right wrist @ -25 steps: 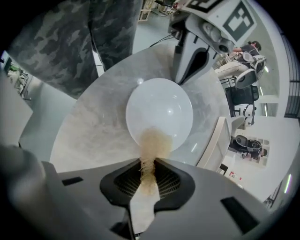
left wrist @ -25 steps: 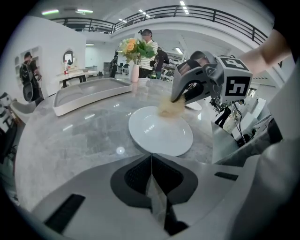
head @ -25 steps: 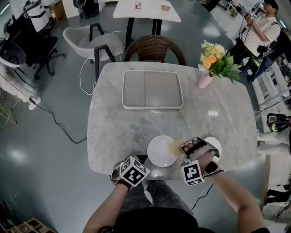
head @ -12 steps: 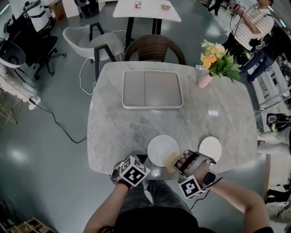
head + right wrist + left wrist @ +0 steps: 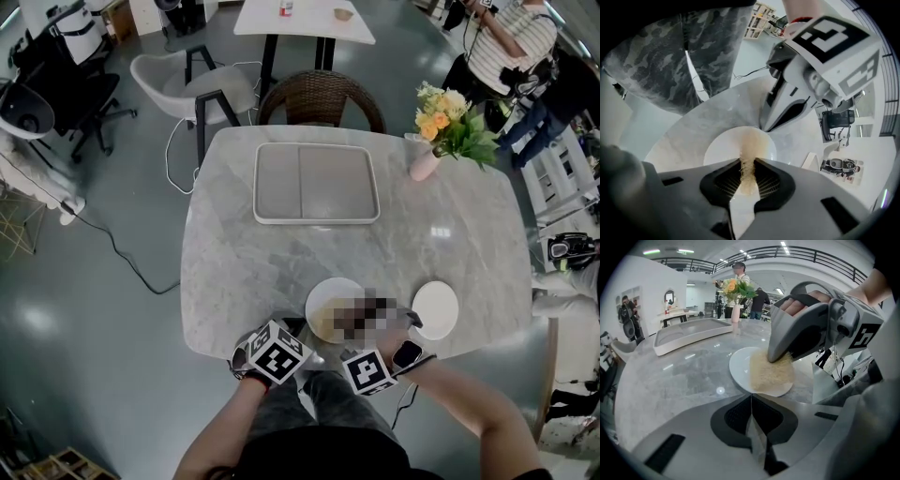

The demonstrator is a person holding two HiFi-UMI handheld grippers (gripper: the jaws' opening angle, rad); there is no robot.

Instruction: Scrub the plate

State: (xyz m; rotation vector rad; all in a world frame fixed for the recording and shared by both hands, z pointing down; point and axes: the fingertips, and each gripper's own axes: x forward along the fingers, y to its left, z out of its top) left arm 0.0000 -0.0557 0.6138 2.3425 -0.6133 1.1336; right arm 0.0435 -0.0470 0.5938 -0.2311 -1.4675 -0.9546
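One right gripper (image 5: 743,161) clamped on scrub pad (image 5: 771,373); one left gripper (image 5: 751,397), jaws together; unpinned plate (image 5: 739,365) may skid off table (image 5: 234,234).

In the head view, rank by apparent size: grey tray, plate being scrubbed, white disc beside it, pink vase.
1. grey tray
2. plate, partly under the scrub pad
3. white disc, only a little smaller
4. pink vase, though it is farther away

Large open lab or office hall: cables (image 5: 117,251) trailing across glossy floor (image 5: 94,356), office chair (image 5: 70,94) standing about, mezzanine railing (image 5: 797,253) running overhead.
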